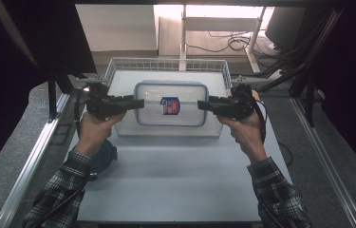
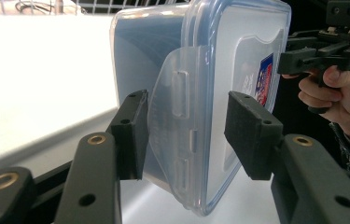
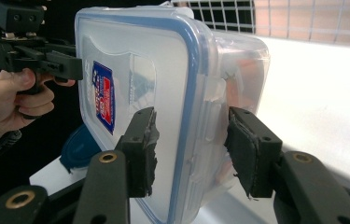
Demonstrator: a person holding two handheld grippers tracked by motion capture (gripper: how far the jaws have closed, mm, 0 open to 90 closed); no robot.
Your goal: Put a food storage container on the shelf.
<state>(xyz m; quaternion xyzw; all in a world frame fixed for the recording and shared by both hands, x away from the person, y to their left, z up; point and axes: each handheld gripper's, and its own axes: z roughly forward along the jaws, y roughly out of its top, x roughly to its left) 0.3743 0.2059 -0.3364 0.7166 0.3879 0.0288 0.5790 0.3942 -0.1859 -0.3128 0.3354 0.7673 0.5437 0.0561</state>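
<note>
From the high view, I see the clear lidded container [image 1: 171, 103] held above the white wire basket [image 1: 118, 64], which I take as my landmark. My left gripper [image 1: 137, 102] grips the container's left end and my right gripper [image 1: 202, 104] its right end, both level with the basket's middle. A dark blue round lid [image 1: 107, 156] lies on the table just in front of the basket's left corner.

In the left gripper view, my jaws stand half-closed around the container's [image 2: 200, 84] side latch; the left pad [image 2: 133, 135] touches the wall, while I cannot tell whether the other pad presses the lid. The other hand's gripper [image 2: 303, 58] meets the far end.

In the right gripper view, my jaws straddle the container's [image 3: 163, 84] blue-rimmed edge, both pads against it.
</note>
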